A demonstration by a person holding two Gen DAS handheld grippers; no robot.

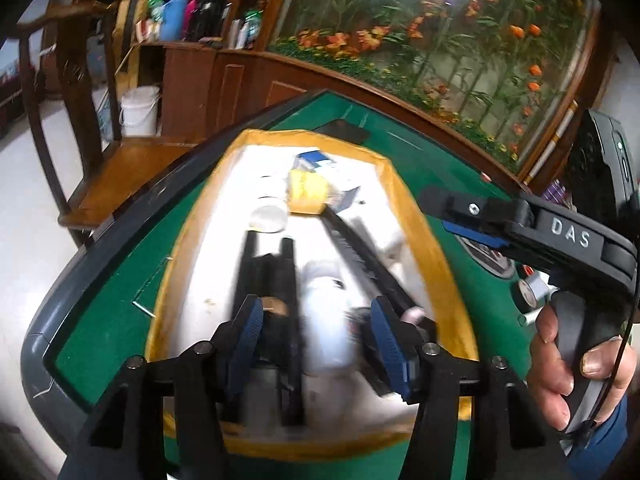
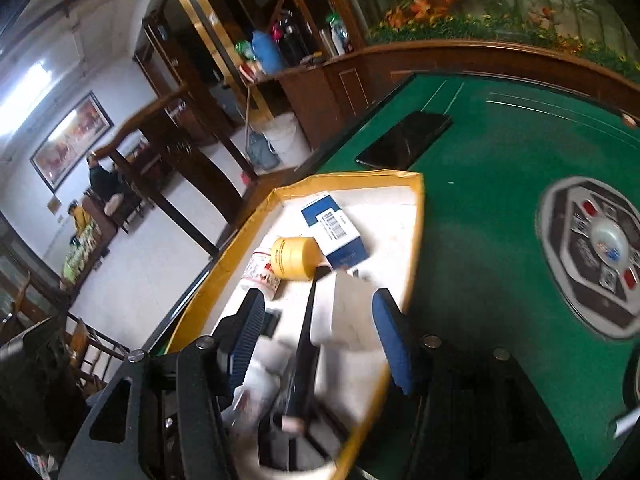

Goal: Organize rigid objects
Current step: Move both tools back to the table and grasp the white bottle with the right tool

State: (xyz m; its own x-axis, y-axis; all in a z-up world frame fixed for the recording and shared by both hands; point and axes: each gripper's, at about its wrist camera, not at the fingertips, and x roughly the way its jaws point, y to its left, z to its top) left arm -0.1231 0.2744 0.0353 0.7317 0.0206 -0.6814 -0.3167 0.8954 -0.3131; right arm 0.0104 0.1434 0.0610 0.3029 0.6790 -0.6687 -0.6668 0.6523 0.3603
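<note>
A white tray with a yellow taped rim [image 1: 404,200] [image 2: 418,216] lies on the green table. At its far end sit a yellow jar [image 1: 306,196] [image 2: 294,258], a blue-and-white box [image 1: 316,160] [image 2: 336,232] and a white lid [image 1: 268,218]. My left gripper [image 1: 318,340] hovers open over the tray's near end; a blurred white bottle [image 1: 324,320] and black bars [image 1: 288,276] lie beneath its jaws. My right gripper [image 2: 320,340] [image 1: 452,218] stands open above a white block [image 2: 348,312] and a long black comb-like piece [image 2: 308,328] [image 1: 360,256].
A black phone [image 2: 404,140] [image 1: 348,132] lies on the felt beyond the tray. The table's round control panel [image 2: 600,252] is to the right. A wooden chair [image 1: 120,172] and a white bucket [image 1: 140,110] stand left of the table. A hand [image 1: 568,360] holds the right gripper's handle.
</note>
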